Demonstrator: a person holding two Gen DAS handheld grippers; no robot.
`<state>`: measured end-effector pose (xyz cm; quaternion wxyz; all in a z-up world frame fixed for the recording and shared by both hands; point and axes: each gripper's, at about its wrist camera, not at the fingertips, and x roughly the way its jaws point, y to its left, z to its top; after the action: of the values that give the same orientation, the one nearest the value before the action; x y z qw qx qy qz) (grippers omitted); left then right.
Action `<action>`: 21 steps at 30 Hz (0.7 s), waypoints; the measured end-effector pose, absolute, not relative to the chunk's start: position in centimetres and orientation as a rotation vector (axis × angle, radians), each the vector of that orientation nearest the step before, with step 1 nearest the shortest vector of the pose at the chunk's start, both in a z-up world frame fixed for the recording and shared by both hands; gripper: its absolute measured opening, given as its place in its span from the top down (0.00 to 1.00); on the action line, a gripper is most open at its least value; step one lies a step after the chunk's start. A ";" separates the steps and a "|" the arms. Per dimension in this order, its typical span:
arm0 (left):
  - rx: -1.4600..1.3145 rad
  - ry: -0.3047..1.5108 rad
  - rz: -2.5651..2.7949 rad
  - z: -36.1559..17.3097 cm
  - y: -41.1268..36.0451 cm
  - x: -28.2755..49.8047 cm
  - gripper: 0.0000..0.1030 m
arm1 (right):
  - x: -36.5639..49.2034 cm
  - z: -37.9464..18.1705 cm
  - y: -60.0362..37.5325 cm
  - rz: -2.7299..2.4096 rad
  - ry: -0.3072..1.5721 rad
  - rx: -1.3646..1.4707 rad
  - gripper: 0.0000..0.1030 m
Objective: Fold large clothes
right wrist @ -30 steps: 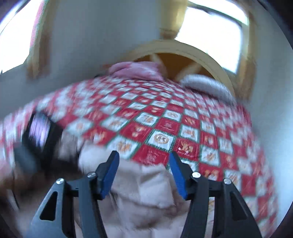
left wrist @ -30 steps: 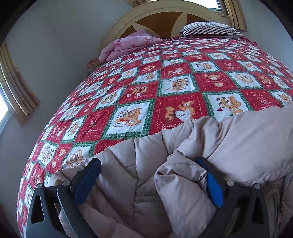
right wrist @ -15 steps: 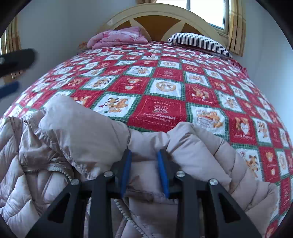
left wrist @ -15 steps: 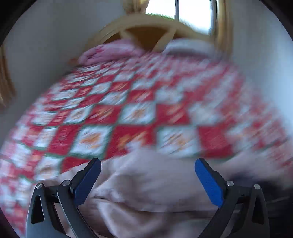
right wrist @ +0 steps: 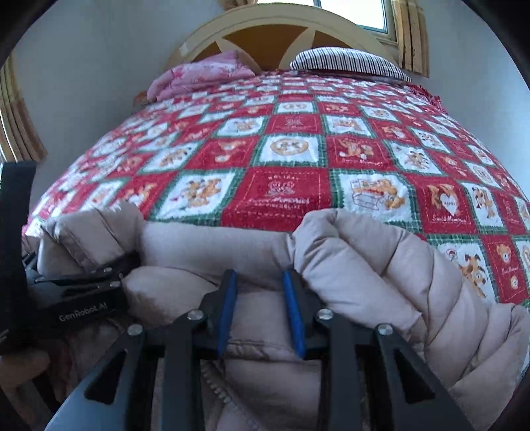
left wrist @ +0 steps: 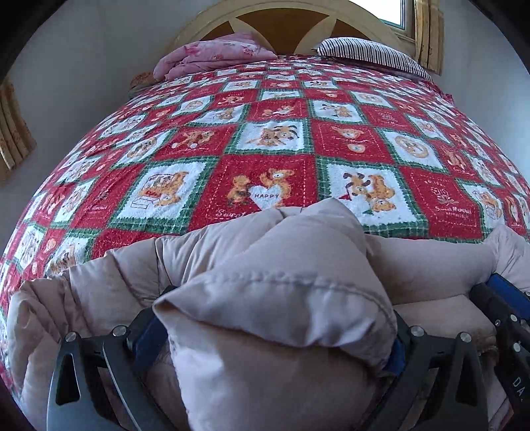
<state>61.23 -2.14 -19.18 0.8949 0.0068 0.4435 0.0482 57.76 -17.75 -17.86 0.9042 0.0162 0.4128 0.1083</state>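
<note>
A beige puffy down jacket (left wrist: 298, 258) lies bunched at the near edge of the bed. My left gripper (left wrist: 275, 315) has its jaws wide, and a thick fold of the jacket fills the gap between its blue pads (left wrist: 149, 335). My right gripper (right wrist: 259, 281) is shut on a narrow ridge of the jacket (right wrist: 381, 258) near its zipper. In the right wrist view the left gripper (right wrist: 99, 275) pokes into the padding at the left. The right gripper (left wrist: 497, 308) shows at the right edge of the left wrist view.
The bed carries a red, white and green patchwork bedspread (left wrist: 271, 139) with bear pictures. At the head lie a folded pink blanket (left wrist: 212, 56) and a striped pillow (left wrist: 367, 53) against a curved wooden headboard (right wrist: 275, 30). Walls and curtains flank the bed.
My right gripper has dropped onto the jacket and its jaws have narrowed around a fold. The left gripper swung and settled lower, and a fold now sits between its wide fingers.
</note>
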 end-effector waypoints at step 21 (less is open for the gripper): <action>-0.376 0.871 -0.053 -18.3 0.9 61.7 0.01 | 57.4 -18.3 -17.9 0.216 0.843 0.036 0.69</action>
<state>61.71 0.95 -18.25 0.8892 -0.1809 0.4194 -0.0257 57.38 -17.95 -18.34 0.9067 0.0175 0.4083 0.1048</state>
